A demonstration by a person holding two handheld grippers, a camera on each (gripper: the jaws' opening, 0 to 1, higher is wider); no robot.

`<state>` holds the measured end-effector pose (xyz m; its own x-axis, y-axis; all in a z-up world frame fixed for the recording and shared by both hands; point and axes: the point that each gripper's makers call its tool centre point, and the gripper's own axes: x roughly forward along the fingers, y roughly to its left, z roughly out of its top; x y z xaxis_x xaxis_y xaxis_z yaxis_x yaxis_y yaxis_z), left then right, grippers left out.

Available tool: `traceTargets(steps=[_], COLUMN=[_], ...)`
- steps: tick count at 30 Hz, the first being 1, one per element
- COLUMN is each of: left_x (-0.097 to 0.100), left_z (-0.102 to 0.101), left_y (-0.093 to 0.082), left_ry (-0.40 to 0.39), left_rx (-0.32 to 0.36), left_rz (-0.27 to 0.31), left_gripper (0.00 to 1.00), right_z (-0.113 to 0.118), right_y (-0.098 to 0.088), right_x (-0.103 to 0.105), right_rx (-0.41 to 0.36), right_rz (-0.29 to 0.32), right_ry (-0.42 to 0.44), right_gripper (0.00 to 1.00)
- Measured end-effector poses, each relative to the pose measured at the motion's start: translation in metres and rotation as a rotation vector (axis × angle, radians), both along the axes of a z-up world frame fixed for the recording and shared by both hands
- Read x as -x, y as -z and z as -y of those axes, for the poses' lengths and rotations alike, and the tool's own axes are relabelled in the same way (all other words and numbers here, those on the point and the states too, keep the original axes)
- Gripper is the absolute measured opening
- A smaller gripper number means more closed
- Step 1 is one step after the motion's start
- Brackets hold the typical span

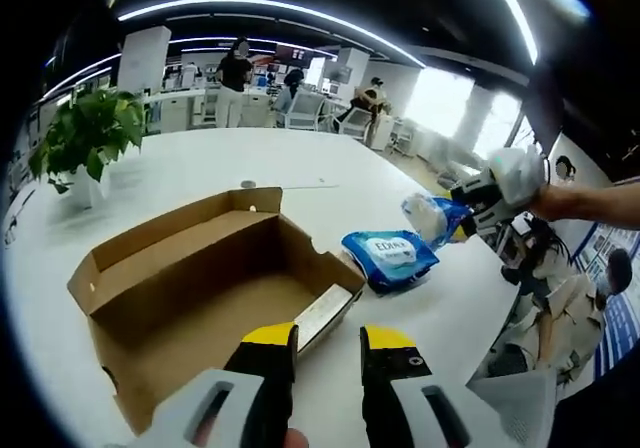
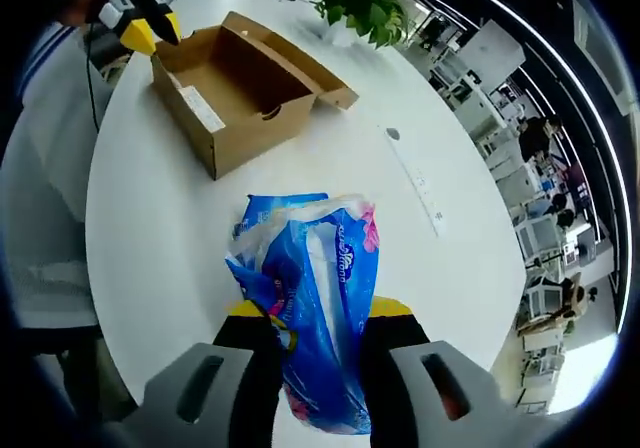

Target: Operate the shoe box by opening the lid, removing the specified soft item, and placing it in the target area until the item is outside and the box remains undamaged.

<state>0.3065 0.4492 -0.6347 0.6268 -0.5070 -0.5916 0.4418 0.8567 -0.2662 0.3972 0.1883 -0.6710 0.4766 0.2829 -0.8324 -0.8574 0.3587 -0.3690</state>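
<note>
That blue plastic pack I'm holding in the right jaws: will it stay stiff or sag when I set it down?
Probably sags: the blue pack droops past the right gripper, and its film wrinkles. It looks light, lifted by a pinch in the left gripper view. The glossy film may be slippery, so lower it gently onto the white table.

Round white desk [image 1: 200,168], potted plant [image 1: 88,138] at its edge, office workstations [image 1: 300,108] beyond the plant, curved ceiling light strips [image 1: 270,13], bright windows [image 1: 440,103]
</note>
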Motion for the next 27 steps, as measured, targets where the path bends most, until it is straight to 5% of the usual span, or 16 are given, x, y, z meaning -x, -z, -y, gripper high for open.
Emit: traceTargets(steps=[27], left_x=[-0.022], left_z=[0.024], left_y=[-0.007], left_ry=[-0.015], left_rx=[-0.008], left_rz=[-0.008], left_gripper=[0.25], right_z=[0.127], right_y=[0.033], right_x=[-0.006], right_rx=[0.075], right_rz=[-0.062], right_ry=[0.100], right_gripper=[0.26])
